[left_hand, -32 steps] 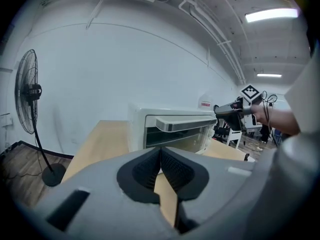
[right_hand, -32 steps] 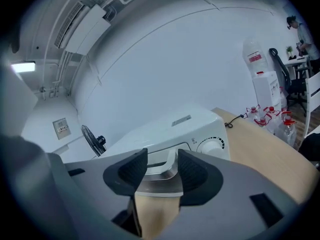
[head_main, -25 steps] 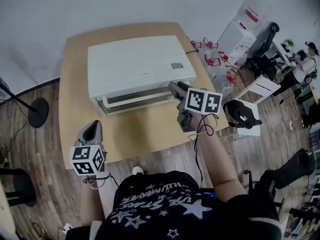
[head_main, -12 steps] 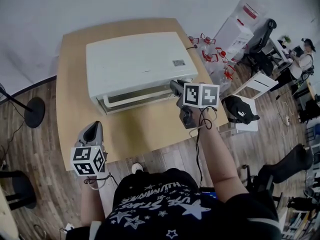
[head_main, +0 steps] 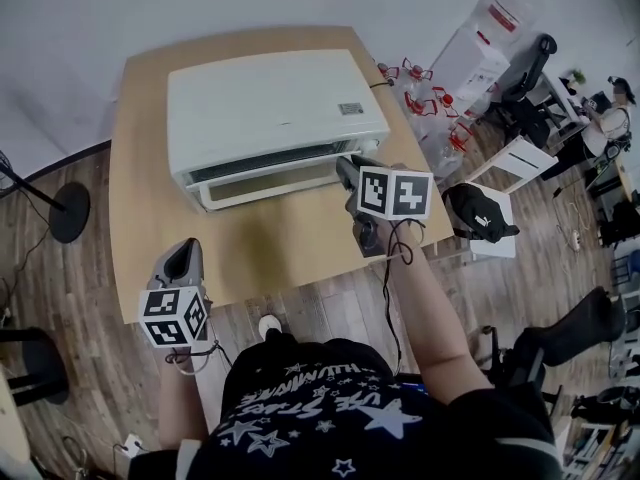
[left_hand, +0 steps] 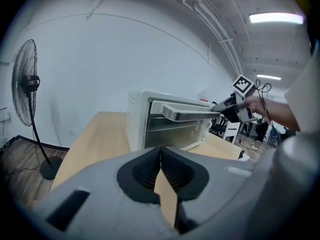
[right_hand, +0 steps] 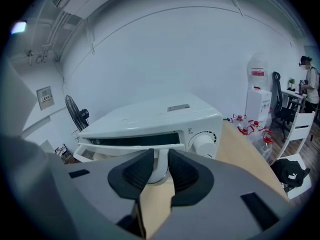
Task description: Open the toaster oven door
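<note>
Toaster oven (head_main: 270, 98), upper centre on the table (head_main: 140, 228), has its door barely ajar; the right gripper (right_hand: 159, 159) is closing narrow jaws on the door handle (left_hand: 190, 115), the left gripper (left_hand: 160, 156) idles at lower left with jaws together and empty, and next likely comes a steady downward-outward pull.

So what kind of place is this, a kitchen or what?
Probably an office or lab workspace, not a kitchen. The toaster oven sits on a bare wooden table, with a water dispenser and an office chair off to one side, and a pedestal fan nearby.
</note>
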Tool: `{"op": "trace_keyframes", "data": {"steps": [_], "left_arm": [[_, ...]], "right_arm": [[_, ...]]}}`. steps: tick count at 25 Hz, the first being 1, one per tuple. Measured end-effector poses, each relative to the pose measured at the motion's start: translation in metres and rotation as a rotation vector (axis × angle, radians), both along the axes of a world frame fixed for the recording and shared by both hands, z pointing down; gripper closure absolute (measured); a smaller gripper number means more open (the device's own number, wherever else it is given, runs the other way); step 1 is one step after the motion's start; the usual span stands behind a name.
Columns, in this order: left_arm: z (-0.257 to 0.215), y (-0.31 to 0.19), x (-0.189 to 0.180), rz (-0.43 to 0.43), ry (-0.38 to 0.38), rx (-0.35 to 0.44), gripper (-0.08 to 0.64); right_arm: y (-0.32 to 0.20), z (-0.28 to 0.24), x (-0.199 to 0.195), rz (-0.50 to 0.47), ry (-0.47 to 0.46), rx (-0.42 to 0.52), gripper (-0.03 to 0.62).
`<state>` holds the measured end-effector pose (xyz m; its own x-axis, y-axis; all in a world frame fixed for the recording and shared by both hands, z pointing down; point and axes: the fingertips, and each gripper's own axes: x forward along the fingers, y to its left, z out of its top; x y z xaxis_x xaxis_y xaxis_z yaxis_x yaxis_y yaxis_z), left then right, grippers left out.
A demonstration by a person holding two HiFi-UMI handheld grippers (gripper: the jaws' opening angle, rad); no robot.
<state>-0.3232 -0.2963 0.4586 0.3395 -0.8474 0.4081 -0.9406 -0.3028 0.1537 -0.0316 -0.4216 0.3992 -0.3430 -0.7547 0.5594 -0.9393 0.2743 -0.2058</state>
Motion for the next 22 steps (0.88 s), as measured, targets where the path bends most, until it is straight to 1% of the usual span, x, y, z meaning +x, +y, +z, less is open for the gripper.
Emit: {"op": "trace_keyframes", "data": {"steps": [3,7,12,22], "left_arm": [[-0.002,0.014,0.004,-0.015,-0.015,0.003,0.540],[-0.005,0.029,0.009,-0.046,-0.027,0.011,0.540],[-0.005,0.047,0.018,-0.062,-0.040,0.013,0.541],[0.000,0.073,0.045,-0.091,-0.046,0.008,0.540]], "right_arm": [[0.012,0.004,0.004,-0.002,0.026,0.020,0.497],[0.027,0.010,0.008,-0.011,0.027,0.032,0.503],[0.045,0.017,0.008,-0.034,0.038,0.049,0.506],[0.084,0.042,0.020,-0.072,0.046,0.026,0.520]]}}
